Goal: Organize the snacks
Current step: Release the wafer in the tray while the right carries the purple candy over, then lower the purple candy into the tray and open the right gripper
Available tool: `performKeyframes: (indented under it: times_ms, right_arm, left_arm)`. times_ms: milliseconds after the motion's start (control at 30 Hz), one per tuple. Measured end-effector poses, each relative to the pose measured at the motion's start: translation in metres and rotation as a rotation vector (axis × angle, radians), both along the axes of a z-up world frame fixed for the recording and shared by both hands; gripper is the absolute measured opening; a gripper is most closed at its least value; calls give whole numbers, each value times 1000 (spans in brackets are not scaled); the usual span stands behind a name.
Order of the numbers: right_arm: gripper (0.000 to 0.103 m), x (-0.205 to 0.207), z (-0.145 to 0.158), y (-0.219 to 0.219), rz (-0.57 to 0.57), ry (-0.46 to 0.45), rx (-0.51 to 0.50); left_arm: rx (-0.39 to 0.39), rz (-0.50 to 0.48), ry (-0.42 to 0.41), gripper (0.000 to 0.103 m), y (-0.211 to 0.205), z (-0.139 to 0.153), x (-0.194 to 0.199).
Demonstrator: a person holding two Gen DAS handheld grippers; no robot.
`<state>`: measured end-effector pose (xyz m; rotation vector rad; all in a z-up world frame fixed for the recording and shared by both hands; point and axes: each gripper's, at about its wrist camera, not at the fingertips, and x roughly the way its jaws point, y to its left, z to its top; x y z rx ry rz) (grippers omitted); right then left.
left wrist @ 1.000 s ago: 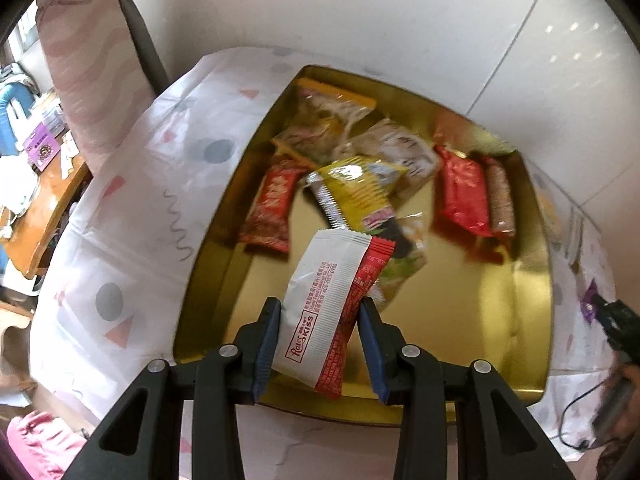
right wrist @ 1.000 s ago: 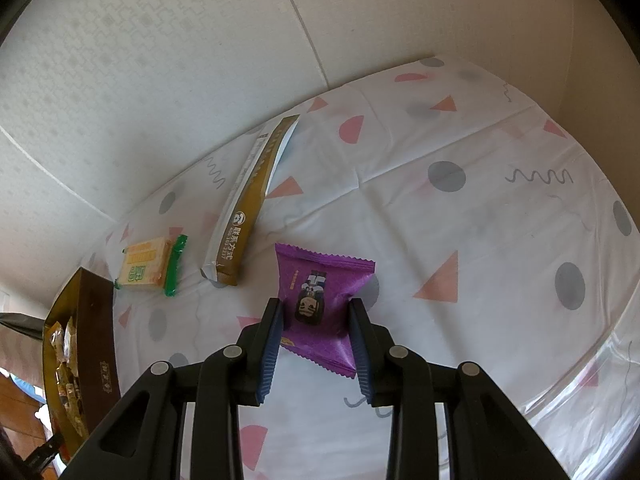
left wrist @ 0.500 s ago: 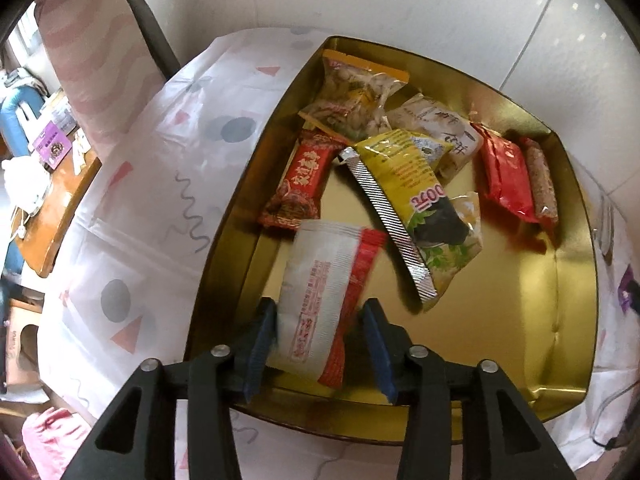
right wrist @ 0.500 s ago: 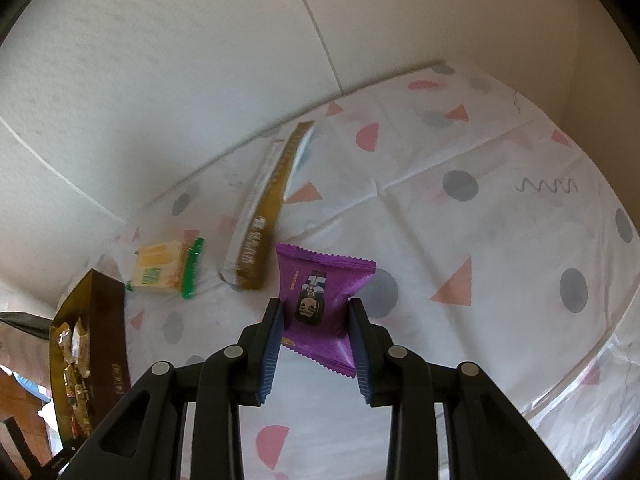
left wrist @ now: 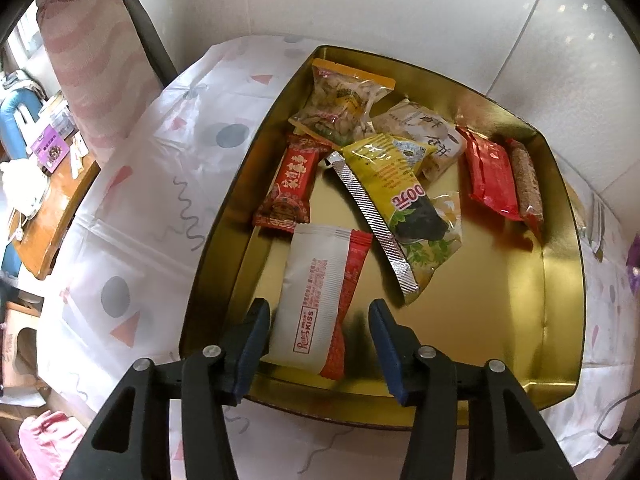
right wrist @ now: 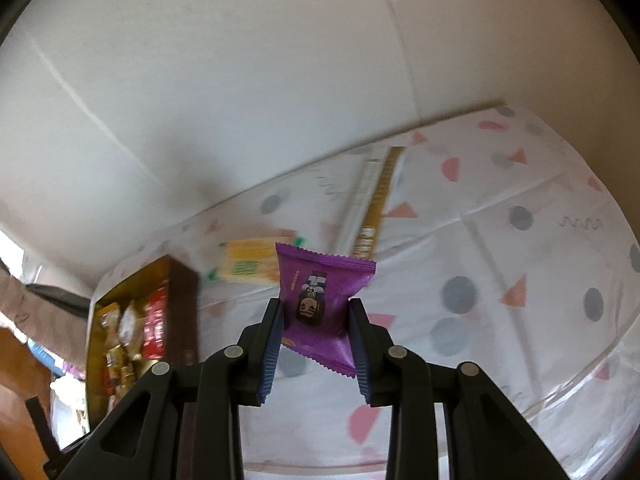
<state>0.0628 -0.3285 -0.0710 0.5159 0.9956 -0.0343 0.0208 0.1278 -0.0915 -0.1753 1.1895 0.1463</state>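
Now one snack is let go in the tin and another is carried in the air.

Over the gold tin [left wrist: 560,320] the left gripper [left wrist: 318,322] has just been opening, its jaws apart; the white packet [left wrist: 316,296] lies between them on the tin floor, free of both pads, just beside a red packet [left wrist: 290,186] and near a yellow packet [left wrist: 394,188]; more snacks crowd the far end; the tin sits on the counter [left wrist: 132,216], under a patterned cloth; the right gripper [right wrist: 316,322] is clamped on a purple packet [right wrist: 320,300], held clear above the counter [right wrist: 520,264]; behind it lie an orange packet [right wrist: 248,260] and a long gold box [right wrist: 376,208], the picture blurred; the tin [right wrist: 180,300] shows at the left.
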Motion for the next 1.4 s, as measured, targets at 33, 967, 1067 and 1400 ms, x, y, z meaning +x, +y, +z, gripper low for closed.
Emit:
performKeyframes:
  times_ms: [33,967,1067,1400]
  right_arm:
    - [32,1,3,6,15,-7,5]
    - [32,11,33,173,397,-37,49]
    - [32,11,28,192,442,-18,33]
    - [32,11,10,243,543,42,-11]
  left_arm:
    - [2,-3,-3,52,0,1,-1]
    - [-1,-43,-87,68,8,33,-26]
    - [3,-42,-92,68,13,35,-27]
    - [-1,-25,-108,68,27,41,-34]
